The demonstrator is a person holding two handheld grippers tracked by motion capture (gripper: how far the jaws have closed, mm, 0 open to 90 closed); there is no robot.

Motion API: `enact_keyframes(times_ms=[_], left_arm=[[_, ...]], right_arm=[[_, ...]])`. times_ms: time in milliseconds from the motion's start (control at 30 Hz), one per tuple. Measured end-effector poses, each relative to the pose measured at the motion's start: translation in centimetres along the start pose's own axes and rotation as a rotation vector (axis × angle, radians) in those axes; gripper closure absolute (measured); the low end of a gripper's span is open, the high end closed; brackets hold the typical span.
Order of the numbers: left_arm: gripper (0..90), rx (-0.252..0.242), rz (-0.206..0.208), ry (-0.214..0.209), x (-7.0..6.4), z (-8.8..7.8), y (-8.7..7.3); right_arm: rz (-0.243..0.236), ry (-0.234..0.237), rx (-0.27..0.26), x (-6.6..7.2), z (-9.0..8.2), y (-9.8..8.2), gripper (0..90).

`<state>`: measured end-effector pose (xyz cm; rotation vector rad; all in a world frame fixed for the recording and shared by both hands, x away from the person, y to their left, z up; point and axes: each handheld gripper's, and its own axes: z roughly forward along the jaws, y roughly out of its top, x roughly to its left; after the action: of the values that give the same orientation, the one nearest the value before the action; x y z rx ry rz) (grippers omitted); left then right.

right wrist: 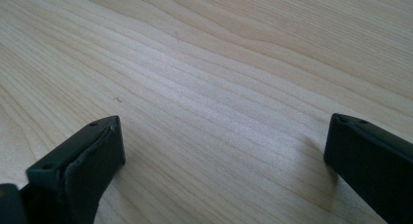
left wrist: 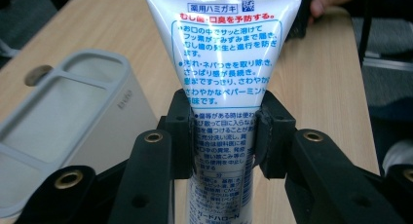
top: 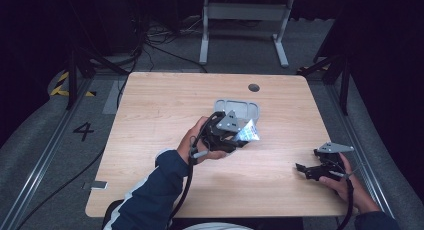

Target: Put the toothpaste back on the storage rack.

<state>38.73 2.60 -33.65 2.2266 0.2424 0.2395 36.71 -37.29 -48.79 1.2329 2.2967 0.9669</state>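
Note:
A white toothpaste tube (left wrist: 225, 63) with blue and red Japanese print is clamped between the pads of my left gripper (left wrist: 221, 136), which is shut on its lower part. From above, the tube (top: 248, 131) sticks out of my left gripper (top: 239, 136) near the table's middle, just in front of a grey tray (top: 246, 109). That tray (left wrist: 73, 117) lies to the left of the tube in the left gripper view and has compartments. My right gripper (top: 306, 168) rests low at the table's right front, held by a hand. Its jaws stand wide apart, open over bare wood (right wrist: 219, 107).
The wooden table (top: 165, 105) has a round cable hole (top: 254, 87) near its far edge. Behind the table stand a white frame leg (top: 204, 35) and cables on the floor. Black stands flank both sides.

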Motion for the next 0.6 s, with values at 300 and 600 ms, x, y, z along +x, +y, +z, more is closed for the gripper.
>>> enact_keyframes(times_ms=[300,600], left_arm=[[65.4,-0.066,-0.030,0.035,0.9,-1.1,-0.1],[65.4,-0.116,-0.042,0.048,1.5,-1.6,0.6]], right_arm=[[-0.002,0.000,0.001,0.0,0.0,0.0,1.4],[-0.001,0.000,0.000,0.0,0.0,0.0,1.5]])
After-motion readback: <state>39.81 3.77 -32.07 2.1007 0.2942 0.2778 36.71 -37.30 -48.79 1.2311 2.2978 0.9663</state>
